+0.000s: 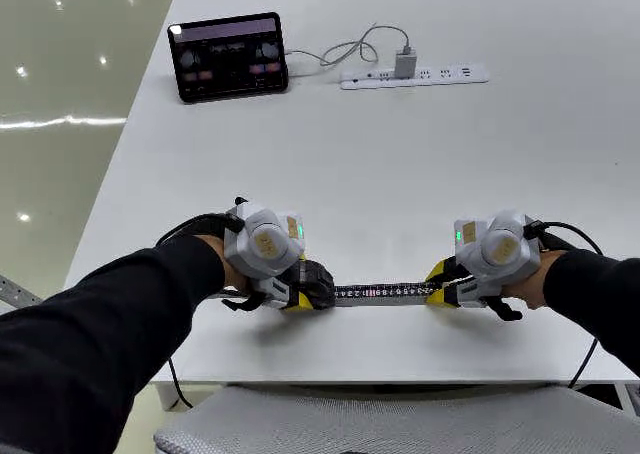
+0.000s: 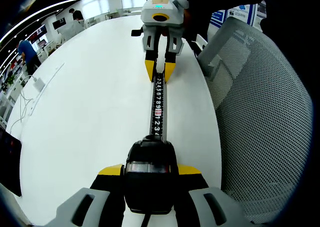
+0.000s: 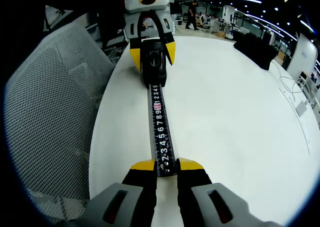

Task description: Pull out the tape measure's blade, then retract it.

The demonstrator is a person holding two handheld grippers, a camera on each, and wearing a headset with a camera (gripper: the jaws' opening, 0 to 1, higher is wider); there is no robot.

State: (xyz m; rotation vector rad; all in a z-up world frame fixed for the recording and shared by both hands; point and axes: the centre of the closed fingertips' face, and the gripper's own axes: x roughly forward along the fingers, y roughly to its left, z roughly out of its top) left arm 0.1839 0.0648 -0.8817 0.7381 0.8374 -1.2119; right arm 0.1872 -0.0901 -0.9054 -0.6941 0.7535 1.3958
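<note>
Stretching sideways, the blade is pinched by the right gripper, its case by the left gripper.

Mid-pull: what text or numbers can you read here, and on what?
"2 3 4 5 6 7 8 9", a red-boxed figure too small to read, then "1 2 3 4 5": on the tape blade, from the right gripper toward the case in the left gripper.
Tablet screen: too small to read.
Posters in the left gripper view: blurred.
</note>
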